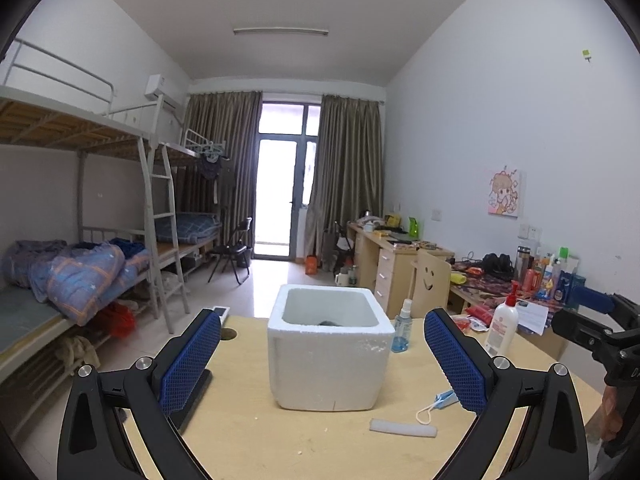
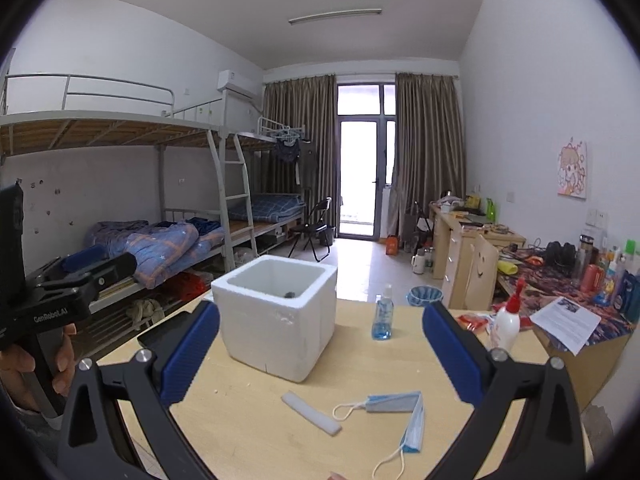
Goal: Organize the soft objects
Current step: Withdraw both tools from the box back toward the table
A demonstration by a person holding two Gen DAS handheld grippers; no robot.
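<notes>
A white foam box (image 1: 330,344) stands open on the wooden table (image 1: 248,436), with a dark object (image 1: 330,323) low inside it. It also shows in the right wrist view (image 2: 276,312). A blue face mask (image 2: 404,420) and a white foam strip (image 2: 311,412) lie on the table in front of the box; both also show in the left wrist view, the mask (image 1: 442,400) and the strip (image 1: 402,427). My left gripper (image 1: 322,364) is open and empty, facing the box. My right gripper (image 2: 320,360) is open and empty, above the mask and strip.
A blue spray bottle (image 2: 383,318) and a white lotion bottle (image 2: 507,320) stand at the table's far right. A dark flat device (image 2: 160,336) lies at the left edge. Bunk beds (image 2: 160,220) line the left wall, cluttered desks (image 2: 560,280) the right.
</notes>
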